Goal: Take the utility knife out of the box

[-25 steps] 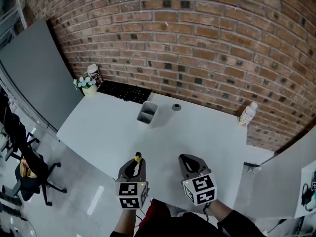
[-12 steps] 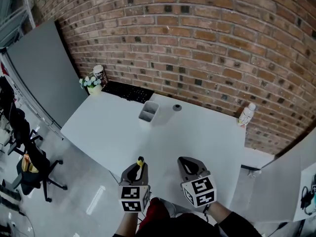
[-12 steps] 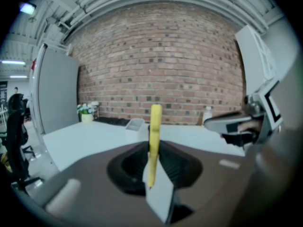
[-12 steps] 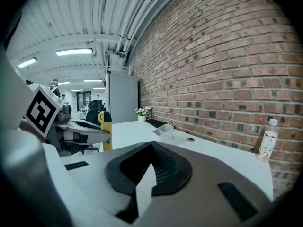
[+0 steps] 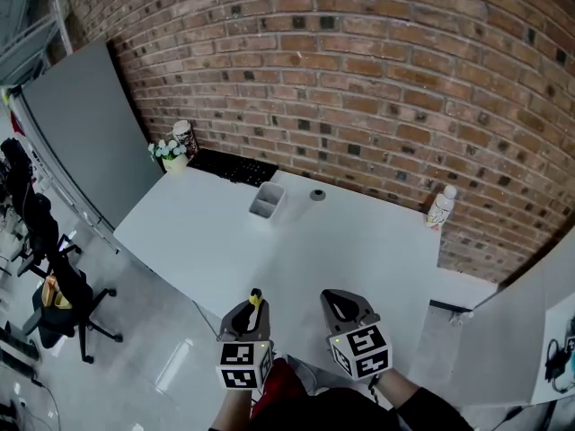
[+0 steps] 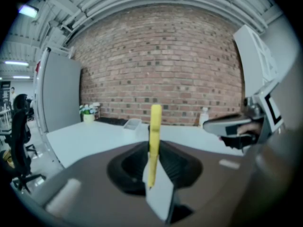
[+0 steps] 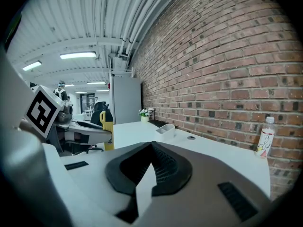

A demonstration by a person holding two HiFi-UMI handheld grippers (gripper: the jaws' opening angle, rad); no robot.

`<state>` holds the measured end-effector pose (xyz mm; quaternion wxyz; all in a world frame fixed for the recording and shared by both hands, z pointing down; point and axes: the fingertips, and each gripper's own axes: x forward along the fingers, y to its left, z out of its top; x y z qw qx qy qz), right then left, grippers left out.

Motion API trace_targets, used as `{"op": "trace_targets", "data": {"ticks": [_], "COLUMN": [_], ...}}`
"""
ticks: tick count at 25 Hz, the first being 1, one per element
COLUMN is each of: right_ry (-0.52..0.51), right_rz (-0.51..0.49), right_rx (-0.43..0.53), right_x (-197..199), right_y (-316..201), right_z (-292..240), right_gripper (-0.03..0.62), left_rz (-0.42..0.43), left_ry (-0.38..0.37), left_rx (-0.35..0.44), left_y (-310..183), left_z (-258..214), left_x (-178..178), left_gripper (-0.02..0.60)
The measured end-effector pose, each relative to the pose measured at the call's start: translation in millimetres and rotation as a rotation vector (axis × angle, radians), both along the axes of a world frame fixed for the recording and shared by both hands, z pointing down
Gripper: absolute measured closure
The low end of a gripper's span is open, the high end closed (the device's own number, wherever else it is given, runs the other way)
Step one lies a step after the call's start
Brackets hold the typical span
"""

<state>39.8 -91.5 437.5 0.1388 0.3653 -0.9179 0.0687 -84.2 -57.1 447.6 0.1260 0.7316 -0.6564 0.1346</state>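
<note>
A red-brown brick wall (image 5: 359,79) runs behind the long white surface (image 5: 341,250), and a tall grey partition panel (image 5: 85,124) stands at that surface's left end, meeting the wall at the corner. The pale floor (image 5: 144,339) is glossy and mirrors the lamps, with black office chairs (image 5: 63,308) standing on it at the left and a white panel (image 5: 503,339) rising at the right. Overhead, white pipes (image 7: 118,13) run along a ribbed ceiling, lit by fluorescent strip lights (image 7: 78,55).
</note>
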Motion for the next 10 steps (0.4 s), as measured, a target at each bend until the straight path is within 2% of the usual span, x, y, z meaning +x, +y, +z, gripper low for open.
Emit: {"op": "trace_targets", "data": {"ticks": [10], "right_ry": [-0.007], "right_rz": [-0.004], "right_rx": [-0.006], "right_x": [16], "right_y": [18], "right_z": [-1], "right_gripper": [0.586], "left_rz": [-0.023], "left_ry": [-0.005], "left_rx": [-0.003], "left_y": [20], "left_z": [-3], "left_x": [12], "left_gripper": [0.511]}}
